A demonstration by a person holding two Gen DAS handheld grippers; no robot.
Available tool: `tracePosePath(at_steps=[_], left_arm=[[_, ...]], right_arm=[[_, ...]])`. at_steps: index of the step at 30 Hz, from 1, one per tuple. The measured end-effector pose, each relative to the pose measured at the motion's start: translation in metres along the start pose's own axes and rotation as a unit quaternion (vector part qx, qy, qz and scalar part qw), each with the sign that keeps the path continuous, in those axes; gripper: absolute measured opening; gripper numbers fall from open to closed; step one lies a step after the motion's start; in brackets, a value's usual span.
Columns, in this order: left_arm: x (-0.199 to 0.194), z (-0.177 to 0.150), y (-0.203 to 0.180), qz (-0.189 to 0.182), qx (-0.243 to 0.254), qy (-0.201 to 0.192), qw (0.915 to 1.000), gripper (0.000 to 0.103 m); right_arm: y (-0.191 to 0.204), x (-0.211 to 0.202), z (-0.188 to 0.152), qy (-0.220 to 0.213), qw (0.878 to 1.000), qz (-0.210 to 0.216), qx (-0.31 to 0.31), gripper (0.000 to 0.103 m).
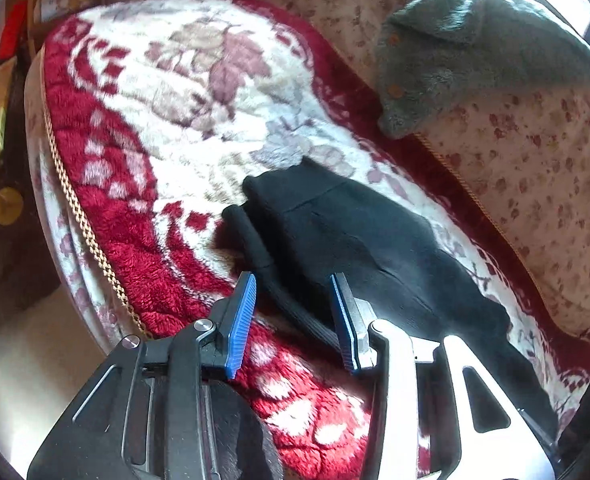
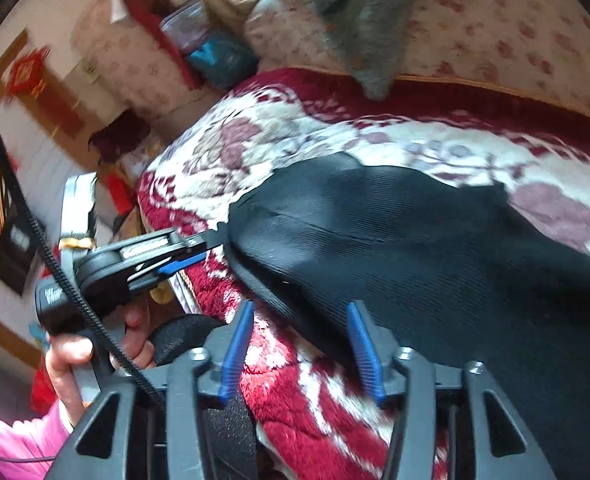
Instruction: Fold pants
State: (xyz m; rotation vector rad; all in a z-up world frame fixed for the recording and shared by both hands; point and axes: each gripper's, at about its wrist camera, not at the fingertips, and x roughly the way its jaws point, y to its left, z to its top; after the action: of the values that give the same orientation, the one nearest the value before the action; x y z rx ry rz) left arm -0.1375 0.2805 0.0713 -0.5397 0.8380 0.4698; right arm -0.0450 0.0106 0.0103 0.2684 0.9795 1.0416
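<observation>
Black pants lie folded on a red and white floral blanket. My left gripper stands open just above them, and their ribbed edge runs through the gap without touching the blue pads. In the right wrist view the pants fill the middle and right. My right gripper is open over their near edge, and nothing presses on its pads. The left gripper shows there too, at the pants' left edge, held by a hand.
A grey fuzzy garment lies on the sofa's floral backrest, beyond the pants; it also shows as the grey garment in the right wrist view. The blanket ends at a corded seat edge. A pink sleeve is at the lower left.
</observation>
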Motion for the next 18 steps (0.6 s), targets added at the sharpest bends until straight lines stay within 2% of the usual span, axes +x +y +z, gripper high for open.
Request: tracePosePath(at_steps=[9,18], left_arm=[[-0.017,-0.021,-0.062,-0.037,0.075,-0.004,0.9965,0.039],[-0.016,-0.052,-0.137,-0.099,0.147,0.023,0.9839,0.039]], right_arm=[[-0.032,-0.071,-0.017,-0.056,0.997,-0.03,0.049,0.049],[-0.068,-0.155,-0.051,-0.114,0.985,-0.08,0.099,0.056]])
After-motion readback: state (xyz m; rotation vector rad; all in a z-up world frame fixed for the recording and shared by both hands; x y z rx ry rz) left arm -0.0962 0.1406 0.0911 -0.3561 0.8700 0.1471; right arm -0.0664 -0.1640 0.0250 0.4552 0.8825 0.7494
